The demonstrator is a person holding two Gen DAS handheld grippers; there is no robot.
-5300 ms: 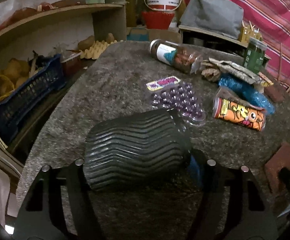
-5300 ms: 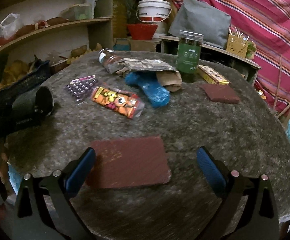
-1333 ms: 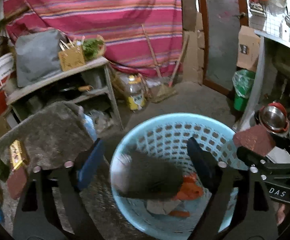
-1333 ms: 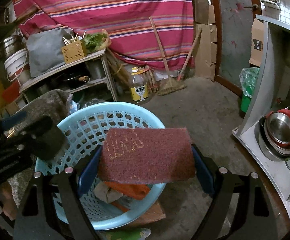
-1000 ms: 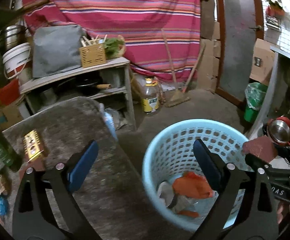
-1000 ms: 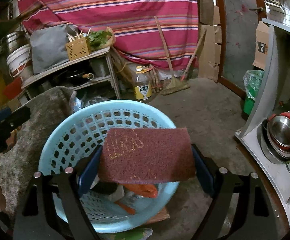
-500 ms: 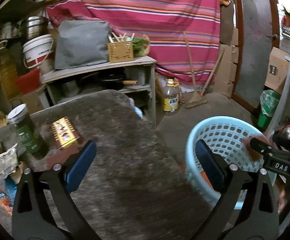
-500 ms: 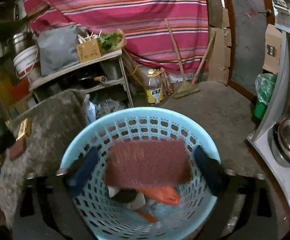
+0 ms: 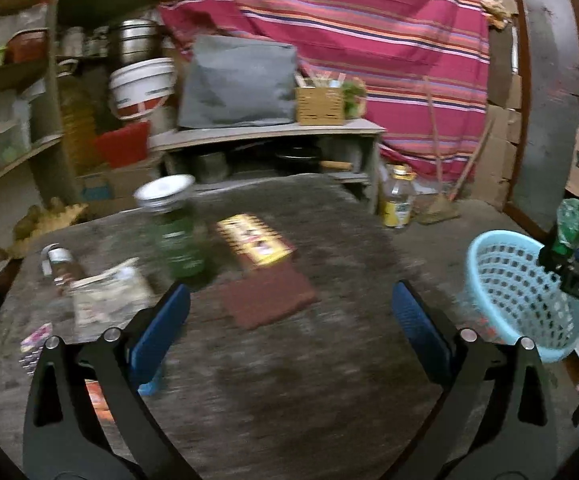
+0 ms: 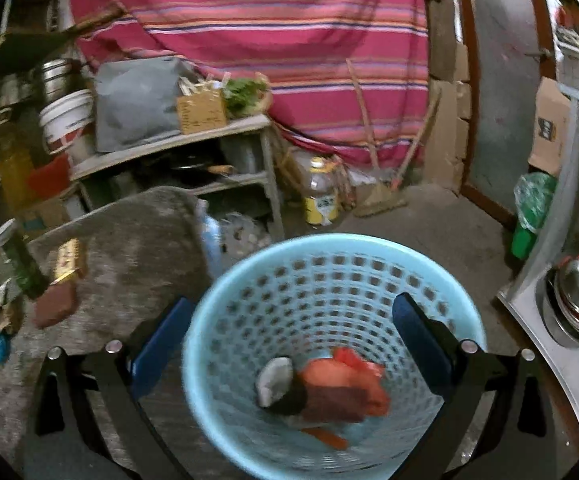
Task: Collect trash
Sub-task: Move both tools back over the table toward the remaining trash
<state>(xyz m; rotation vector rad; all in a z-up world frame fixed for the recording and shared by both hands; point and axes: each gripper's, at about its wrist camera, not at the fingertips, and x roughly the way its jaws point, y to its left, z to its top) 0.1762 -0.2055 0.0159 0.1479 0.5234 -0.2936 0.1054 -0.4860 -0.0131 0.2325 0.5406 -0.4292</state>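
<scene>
Dropped from the just-opened, now spread right hand-held gripper [image 10: 289, 344] into the basket [image 10: 225, 304] below; next, close the spread, empty left hand-held gripper [image 9: 289, 320] on the red pad [image 9: 267, 298] just ahead on the bench [image 9: 329, 380].

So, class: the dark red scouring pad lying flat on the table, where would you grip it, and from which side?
Take the dark red scouring pad by its near edge, coming in low from the open table in front. It lies flat and thin, and the yellow box crowds its far side.
</scene>
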